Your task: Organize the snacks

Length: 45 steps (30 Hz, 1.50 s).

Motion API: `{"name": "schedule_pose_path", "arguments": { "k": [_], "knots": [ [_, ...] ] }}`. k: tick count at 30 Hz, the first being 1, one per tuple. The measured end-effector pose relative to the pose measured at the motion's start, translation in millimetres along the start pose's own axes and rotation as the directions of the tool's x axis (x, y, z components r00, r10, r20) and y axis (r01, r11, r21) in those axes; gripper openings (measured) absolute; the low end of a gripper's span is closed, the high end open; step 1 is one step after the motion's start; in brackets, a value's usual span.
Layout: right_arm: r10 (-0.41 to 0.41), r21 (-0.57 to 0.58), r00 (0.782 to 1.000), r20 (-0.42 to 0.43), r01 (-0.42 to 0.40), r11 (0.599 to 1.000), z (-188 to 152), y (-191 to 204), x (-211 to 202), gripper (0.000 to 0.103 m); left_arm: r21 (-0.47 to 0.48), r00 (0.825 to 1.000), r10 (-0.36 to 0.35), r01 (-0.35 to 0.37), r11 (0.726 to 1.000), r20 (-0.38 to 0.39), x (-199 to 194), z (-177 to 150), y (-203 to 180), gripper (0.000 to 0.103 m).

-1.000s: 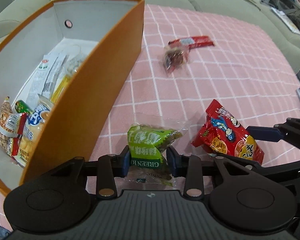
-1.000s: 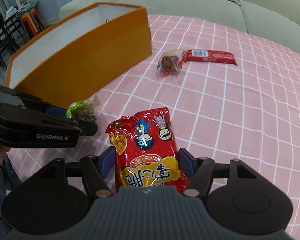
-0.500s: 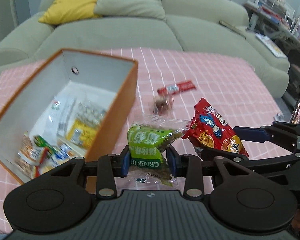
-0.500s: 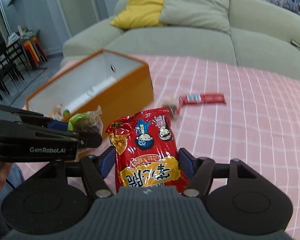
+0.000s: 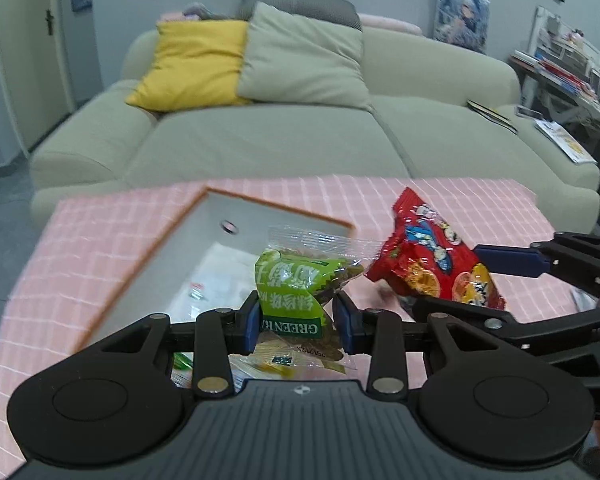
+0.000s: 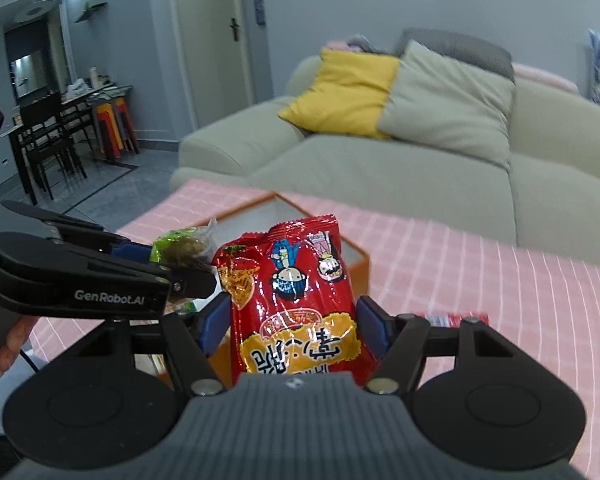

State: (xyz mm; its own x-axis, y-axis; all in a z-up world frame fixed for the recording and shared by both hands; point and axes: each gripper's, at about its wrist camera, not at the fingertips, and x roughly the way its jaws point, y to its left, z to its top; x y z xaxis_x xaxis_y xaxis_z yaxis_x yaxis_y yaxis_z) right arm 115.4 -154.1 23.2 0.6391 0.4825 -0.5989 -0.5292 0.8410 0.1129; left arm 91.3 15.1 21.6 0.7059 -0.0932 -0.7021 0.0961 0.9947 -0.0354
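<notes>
My left gripper (image 5: 297,322) is shut on a green snack packet (image 5: 296,294) and holds it in the air above the open orange box (image 5: 172,236). The box holds several snacks. My right gripper (image 6: 294,326) is shut on a red snack bag (image 6: 296,300), raised beside the left one; the red bag also shows in the left wrist view (image 5: 432,264). The green packet (image 6: 180,244) and the left gripper (image 6: 172,268) show at the left of the right wrist view, with the orange box (image 6: 360,264) behind the bag.
The box stands on a table with a pink checked cloth (image 5: 80,240). A red wrapped bar (image 6: 456,318) lies on the cloth right of the box. A green sofa (image 5: 260,140) with yellow and grey cushions stands behind the table.
Both grippers have risen with their packets and tilted up, so the sofa and room fill the view. The left gripper has moved over the box opening.
</notes>
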Motion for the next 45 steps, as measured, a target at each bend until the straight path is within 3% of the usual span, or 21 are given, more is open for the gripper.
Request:
{"name": "schedule_pose_path", "arguments": {
  "k": [9,15,23,35,45],
  "knots": [
    [0.034,-0.115,0.999,-0.012,-0.035,0.993,33,38,41,0.065,-0.005,0.996,0.086,-0.086,0.996,0.011,2,17,38,0.042],
    [0.007,-0.212,0.998,-0.056,-0.019,0.977,39,64,83,0.065,-0.022,0.994,0.095,-0.097,0.995,-0.061,25,17,60,0.042],
    [-0.043,-0.327,0.99,-0.136,-0.004,0.945,38,69,142,0.065,-0.037,0.98,0.102,-0.11,0.993,-0.173,64,4,77,0.042],
    [-0.066,-0.476,0.959,-0.276,-0.077,0.876,23,67,217,0.065,-0.018,0.951,0.114,-0.125,0.992,-0.286,117,-10,79,0.042],
    [-0.116,-0.527,0.928,-0.355,-0.096,0.845,9,67,252,0.065,-0.027,0.928,0.111,-0.129,0.991,-0.356,148,-21,81,0.042]
  ]
}}
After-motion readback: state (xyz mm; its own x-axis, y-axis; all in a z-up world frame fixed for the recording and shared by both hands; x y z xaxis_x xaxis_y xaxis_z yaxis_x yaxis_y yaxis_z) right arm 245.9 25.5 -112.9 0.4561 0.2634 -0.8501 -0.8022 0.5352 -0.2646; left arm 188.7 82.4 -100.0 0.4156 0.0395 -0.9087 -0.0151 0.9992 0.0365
